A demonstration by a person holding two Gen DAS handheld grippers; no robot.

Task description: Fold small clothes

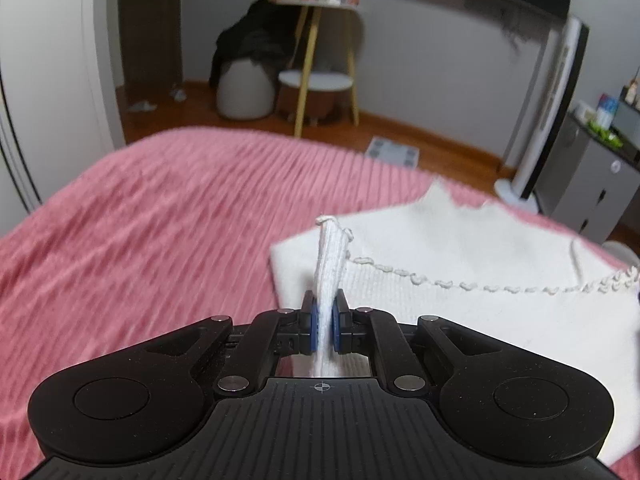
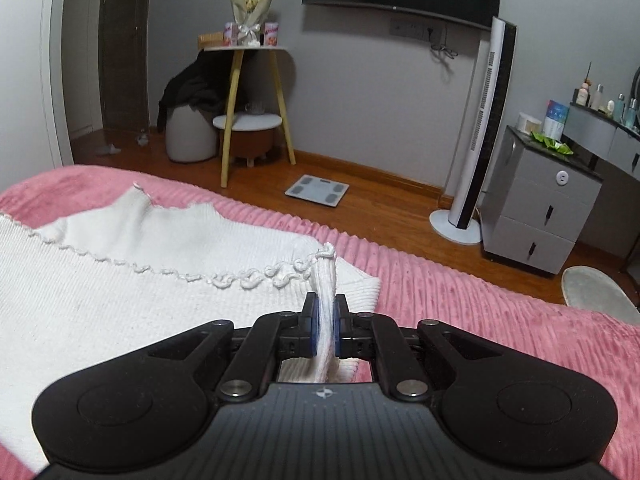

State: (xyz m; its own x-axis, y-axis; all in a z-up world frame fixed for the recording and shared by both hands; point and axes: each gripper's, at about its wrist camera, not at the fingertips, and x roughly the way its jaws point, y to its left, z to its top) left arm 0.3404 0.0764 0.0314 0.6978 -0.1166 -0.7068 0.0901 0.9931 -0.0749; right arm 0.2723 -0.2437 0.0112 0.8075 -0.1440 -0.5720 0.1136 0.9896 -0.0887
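White knitted garment (image 2: 120,280) lies spread on the pink ribbed bedspread (image 1: 160,220), its scalloped edge lifted. Left gripper (image 1: 325,320) is clamped on one pinched corner, right gripper (image 2: 325,320) on the other. Nothing lies on the bedspread around the garment. Beyond the bed, on the wooden floor: a bathroom scale (image 2: 317,191) at 12 o'clock, a tower fan (image 2: 480,128) at 1 o'clock, a grey drawer cabinet (image 2: 540,208) at 2 o'clock, a side table (image 2: 248,92) at 11 o'clock.
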